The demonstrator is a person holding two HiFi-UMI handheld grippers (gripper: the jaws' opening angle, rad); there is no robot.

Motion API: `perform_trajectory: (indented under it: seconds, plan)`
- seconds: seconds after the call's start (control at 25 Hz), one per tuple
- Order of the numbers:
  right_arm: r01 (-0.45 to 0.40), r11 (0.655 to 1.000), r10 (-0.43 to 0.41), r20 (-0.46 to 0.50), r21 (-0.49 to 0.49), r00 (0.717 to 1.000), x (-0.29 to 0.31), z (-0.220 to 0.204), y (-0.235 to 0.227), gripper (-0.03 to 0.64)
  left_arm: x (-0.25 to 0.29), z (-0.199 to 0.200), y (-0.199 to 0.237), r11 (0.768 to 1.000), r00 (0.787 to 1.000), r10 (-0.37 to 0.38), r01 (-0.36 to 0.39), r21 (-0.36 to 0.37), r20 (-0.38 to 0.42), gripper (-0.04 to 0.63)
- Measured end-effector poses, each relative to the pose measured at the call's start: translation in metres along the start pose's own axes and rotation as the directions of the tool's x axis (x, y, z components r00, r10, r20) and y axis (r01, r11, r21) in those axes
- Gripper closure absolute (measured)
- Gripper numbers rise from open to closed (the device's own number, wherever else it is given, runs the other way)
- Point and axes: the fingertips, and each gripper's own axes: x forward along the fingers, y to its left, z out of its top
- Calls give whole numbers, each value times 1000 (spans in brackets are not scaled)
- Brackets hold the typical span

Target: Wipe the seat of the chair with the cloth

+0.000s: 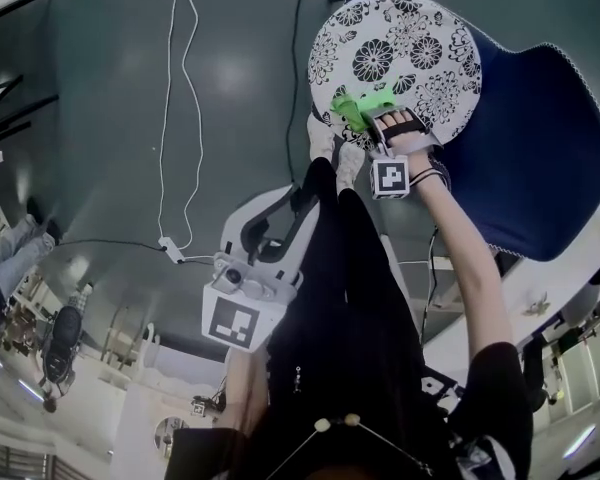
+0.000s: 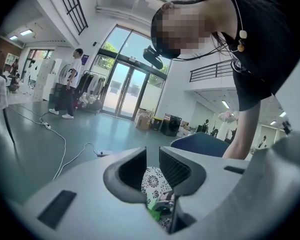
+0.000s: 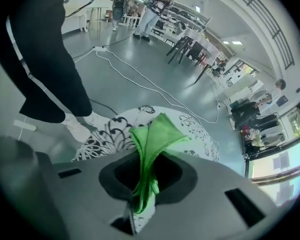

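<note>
The chair has a round seat [image 1: 400, 48] with a black-and-white flower print and a dark blue backrest [image 1: 545, 158]. A green cloth [image 1: 360, 105] lies bunched on the near edge of the seat, and my right gripper [image 1: 383, 126] is shut on it. In the right gripper view the cloth [image 3: 155, 134] fans out from between the jaws of that gripper [image 3: 149, 169] over the seat [image 3: 107, 134]. My left gripper [image 1: 280, 213] hangs low and away from the chair, open and holding nothing. Through the gap of the left gripper [image 2: 153, 166] a strip of the seat [image 2: 152, 181] shows.
The person's black-trousered legs [image 1: 340, 288] and white shoes [image 1: 332, 146] stand against the seat's near edge. White cables [image 1: 175, 108] and a power strip [image 1: 170, 249] lie on the grey floor to the left. A black cable [image 1: 298, 58] runs beside the chair. People stand far off [image 2: 70, 84].
</note>
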Motion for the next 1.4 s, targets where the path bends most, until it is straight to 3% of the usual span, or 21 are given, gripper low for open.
perform_trajectory:
  seconds: [0.16,0.44,0.52,0.64,0.84,1.16,1.4]
  plan:
    - [-64,997,63,26,36,998,-18,17,47,566,2,2,-2,1000,1000,-8,8,-1,8,514]
    - [-187,982,188,47,-31,981,-39,33,118,566,5,0,-7,1000,1000,-13,13,-15,17,514]
    - [-180,984,179,62,5,982,-47,40,118,566,5,0,-9,1000,1000,-17,17,-13,13,514]
    - [-93,995,92,36,25,995,-55,34,89,566,6,-2,-9,1000,1000,-21,21,8,1,514]
    - [77,995,-74,-42,69,996,-47,-13,-3,566,6,-4,-8,1000,1000,-20,20,22,-5,514]
    - [281,958,-260,-261,48,930,-17,-127,-135,566,9,1,-10,999,999,-41,41,9,9,514]
    - [305,952,-286,-354,-2,890,-1,-177,-181,566,10,4,-3,999,999,-39,39,17,16,514]
